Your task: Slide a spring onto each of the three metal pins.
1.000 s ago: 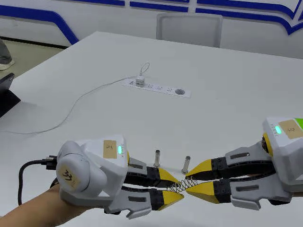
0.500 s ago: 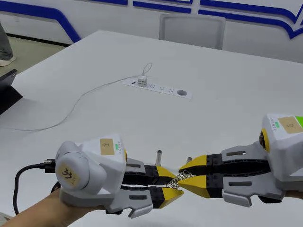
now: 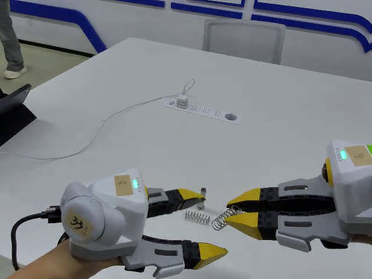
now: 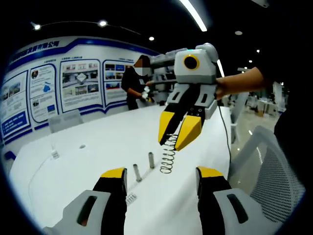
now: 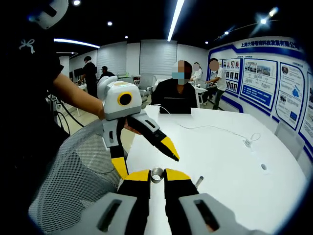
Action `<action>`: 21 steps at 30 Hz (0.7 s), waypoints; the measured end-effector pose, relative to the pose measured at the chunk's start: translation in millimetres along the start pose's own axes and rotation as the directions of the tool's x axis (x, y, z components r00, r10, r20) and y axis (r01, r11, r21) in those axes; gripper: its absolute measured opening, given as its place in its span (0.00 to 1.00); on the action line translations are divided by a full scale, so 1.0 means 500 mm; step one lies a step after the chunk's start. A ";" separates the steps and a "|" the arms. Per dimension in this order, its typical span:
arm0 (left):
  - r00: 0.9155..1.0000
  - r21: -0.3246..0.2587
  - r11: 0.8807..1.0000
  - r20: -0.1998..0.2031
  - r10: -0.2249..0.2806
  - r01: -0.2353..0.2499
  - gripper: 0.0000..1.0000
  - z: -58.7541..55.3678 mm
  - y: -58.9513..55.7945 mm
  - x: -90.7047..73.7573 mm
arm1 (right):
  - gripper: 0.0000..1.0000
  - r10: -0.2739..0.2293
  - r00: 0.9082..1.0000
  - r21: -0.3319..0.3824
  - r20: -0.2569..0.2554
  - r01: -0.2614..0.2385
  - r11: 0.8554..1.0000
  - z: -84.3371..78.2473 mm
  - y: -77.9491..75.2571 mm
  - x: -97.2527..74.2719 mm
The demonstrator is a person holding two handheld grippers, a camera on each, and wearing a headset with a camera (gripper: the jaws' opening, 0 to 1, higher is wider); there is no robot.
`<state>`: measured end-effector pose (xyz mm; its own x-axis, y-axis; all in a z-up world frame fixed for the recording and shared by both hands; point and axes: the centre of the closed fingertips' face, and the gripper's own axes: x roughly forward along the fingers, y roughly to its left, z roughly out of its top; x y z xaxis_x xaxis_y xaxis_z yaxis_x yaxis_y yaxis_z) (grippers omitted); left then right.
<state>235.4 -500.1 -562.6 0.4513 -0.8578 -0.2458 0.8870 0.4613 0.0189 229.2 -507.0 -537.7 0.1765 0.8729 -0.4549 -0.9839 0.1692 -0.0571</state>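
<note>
Noted left gripper (image 3: 212, 224) nearest, at lower left of head view, fingers spread wide apart and empty, black cable (image 3: 26, 212) leading off its rear. Opposite, entering from the right, logged right gripper (image 3: 228, 212) with yellow fingers pinched shut on the top end of the held spring (image 3: 220, 222). In right gripper view, observed the coil end-on, seated between the two fingertips. Between the grippers, recorded a loose spring (image 3: 197, 217) lying flat on the white bench (image 3: 279, 145), clear of both sets of fingers. Just beyond it, in left gripper view, recorded first pin (image 4: 137, 172) and second pin (image 4: 151, 160) standing upright side by side, both bare of any spring. In the same view, saw the held spring hanging down from the right fingertips with a slight bow, lower end just beside the second pin and close to the bench surface; contact with the bench cannot be told. Farther back, mid-bench, noted a white power strip (image 3: 203, 110) with a small plug in it and a thin white cable (image 3: 104, 125) curving away to the left. At the far edge, noted a grey chair (image 3: 244, 38) pushed up to the bench
</note>
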 end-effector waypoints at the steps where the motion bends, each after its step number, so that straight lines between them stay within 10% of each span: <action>1: 1.000 -0.013 1.000 0.009 0.020 -0.020 0.63 0.001 0.009 -0.004 | 0.11 -0.003 1.000 -0.001 -0.003 0.003 1.000 -0.001 -0.002 0.001; 13: 0.988 -0.078 0.989 0.080 0.130 -0.124 0.88 0.010 0.062 -0.030 | 0.11 -0.081 0.996 0.024 -0.030 0.082 0.996 -0.014 -0.054 0.000; 21: 0.972 -0.127 0.971 0.092 0.215 -0.203 1.00 -0.014 0.094 -0.047 | 0.11 -0.202 0.976 0.073 -0.077 0.207 0.976 -0.045 -0.129 -0.011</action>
<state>265.9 -456.5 -562.6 0.6385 -0.7557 -0.1457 0.7574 0.6507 -0.0553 291.1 -533.0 -551.4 0.3687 0.7831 -0.5008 -0.9213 0.3794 -0.0852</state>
